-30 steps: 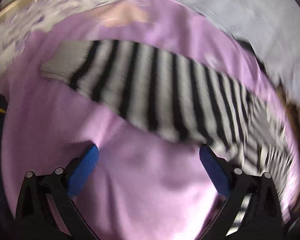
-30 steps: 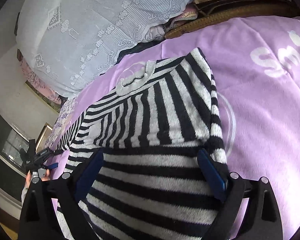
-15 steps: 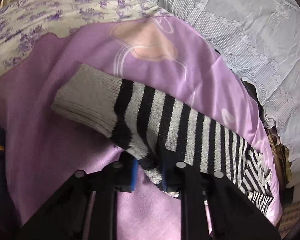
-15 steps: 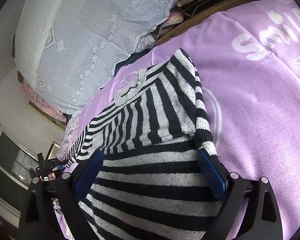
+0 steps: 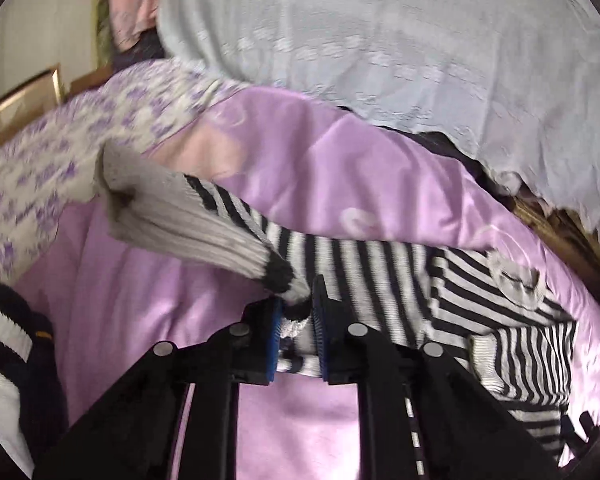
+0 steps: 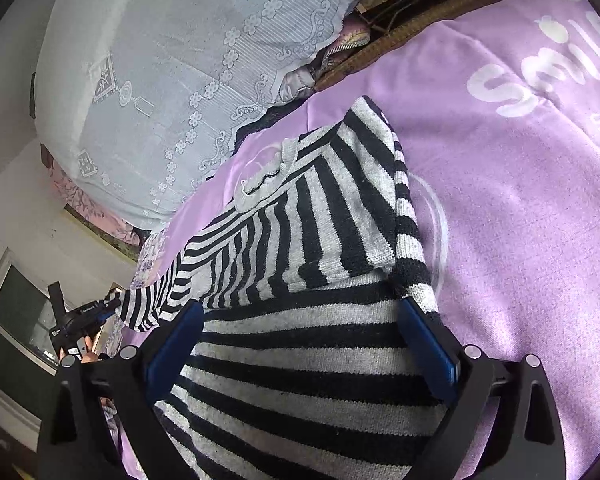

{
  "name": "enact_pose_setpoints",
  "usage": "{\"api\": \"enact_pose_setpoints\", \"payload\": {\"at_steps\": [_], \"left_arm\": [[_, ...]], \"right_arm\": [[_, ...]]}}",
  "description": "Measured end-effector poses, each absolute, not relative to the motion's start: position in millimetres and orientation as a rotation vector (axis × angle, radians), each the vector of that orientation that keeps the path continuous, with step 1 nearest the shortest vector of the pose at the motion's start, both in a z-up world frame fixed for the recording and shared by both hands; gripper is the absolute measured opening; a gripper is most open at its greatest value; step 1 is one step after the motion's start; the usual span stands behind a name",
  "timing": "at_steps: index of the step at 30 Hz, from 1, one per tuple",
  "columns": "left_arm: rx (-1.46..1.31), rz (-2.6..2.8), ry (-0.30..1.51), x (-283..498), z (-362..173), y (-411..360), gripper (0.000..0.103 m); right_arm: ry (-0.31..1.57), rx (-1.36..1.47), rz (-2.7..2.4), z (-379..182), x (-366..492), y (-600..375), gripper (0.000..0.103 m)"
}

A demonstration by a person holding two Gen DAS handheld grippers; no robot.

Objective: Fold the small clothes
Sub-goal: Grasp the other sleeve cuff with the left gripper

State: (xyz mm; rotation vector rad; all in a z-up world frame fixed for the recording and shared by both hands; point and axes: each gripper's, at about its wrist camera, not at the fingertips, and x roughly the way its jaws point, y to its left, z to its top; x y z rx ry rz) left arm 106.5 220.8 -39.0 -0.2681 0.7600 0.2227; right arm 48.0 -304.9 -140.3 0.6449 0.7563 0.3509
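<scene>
Clamped tight, my left claw (image 5: 296,312) pinches the striped sweater (image 6: 300,240) by its sleeve (image 5: 228,232) over the purple blanket (image 6: 520,200); my right claw (image 6: 300,320) gapes wide, straddling its body.

Black-and-grey striped knit sweater (image 6: 308,248) — body flat on purple, right sleeve folded across, grey-cuffed left sleeve (image 5: 204,220) lifted.

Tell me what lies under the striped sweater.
A purple blanket shows around and under the striped sweater. The left tongs grip its sleeve. Anything beneath the sweater's body is covered.
</scene>
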Motion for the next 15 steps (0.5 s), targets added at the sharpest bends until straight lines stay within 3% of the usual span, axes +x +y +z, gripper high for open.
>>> {"api": "enact_pose_setpoints", "payload": {"at_steps": [13,15], "left_arm": [[-0.071,0.097,0.695,106,11,133,0.014],[-0.049,0.118,0.701,105,9,127,0.024]], "right_arm": [[0.755,0.646,0.36,-142,50,-304,0.099],[0.756,0.648,0.361,-142,50,-303,0.099]]}}
